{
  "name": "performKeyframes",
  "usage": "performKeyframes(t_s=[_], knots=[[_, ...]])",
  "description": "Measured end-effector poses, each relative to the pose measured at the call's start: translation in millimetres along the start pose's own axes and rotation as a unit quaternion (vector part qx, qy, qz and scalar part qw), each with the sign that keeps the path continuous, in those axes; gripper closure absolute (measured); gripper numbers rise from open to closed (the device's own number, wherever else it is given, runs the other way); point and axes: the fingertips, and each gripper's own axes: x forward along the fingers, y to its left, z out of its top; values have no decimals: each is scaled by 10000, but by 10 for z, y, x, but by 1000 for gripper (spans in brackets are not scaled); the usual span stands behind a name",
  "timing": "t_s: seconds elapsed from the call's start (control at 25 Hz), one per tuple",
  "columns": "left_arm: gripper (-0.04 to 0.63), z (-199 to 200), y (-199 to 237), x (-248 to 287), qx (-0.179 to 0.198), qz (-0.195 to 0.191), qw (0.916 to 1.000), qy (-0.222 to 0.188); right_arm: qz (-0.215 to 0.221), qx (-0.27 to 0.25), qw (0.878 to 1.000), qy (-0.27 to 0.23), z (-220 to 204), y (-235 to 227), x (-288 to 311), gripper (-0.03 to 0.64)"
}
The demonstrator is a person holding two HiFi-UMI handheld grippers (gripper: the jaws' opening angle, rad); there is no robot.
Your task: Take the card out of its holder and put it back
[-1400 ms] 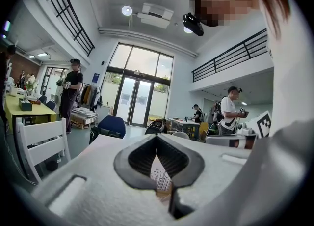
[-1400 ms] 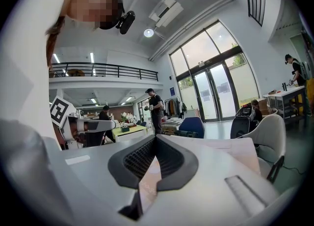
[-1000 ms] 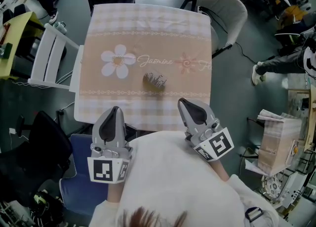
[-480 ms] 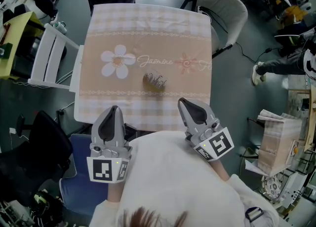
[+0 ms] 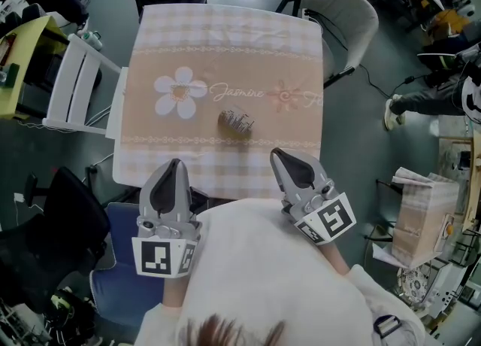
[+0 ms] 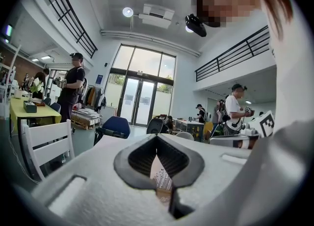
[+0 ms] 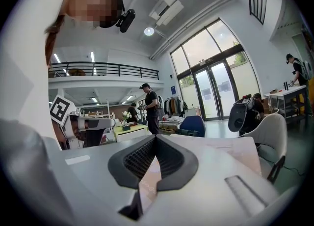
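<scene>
The holder (image 5: 235, 122) sat mid-surface (image 5: 225, 44), apart from both claws and ahead of the gap between them. The left claw (image 5: 174, 165) and right claw (image 5: 278, 155) hung over the near edge, each pressed together on nothing.

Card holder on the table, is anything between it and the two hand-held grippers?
Nothing visible does: only bare tablecloth lies between the card holder and the left hand-held gripper and right hand-held gripper.
</scene>
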Motion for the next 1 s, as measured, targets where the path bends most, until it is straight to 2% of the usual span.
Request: performKeyframes(t_s=[0.72, 1.0], knots=[[591, 20, 76, -31, -27, 79, 10000, -53, -12, -69, 9999, 85, -22, 27, 8, 620], [591, 32, 228, -73, -15, 282, 9996, -86, -29, -64, 9999, 87, -37, 18, 7, 620]])
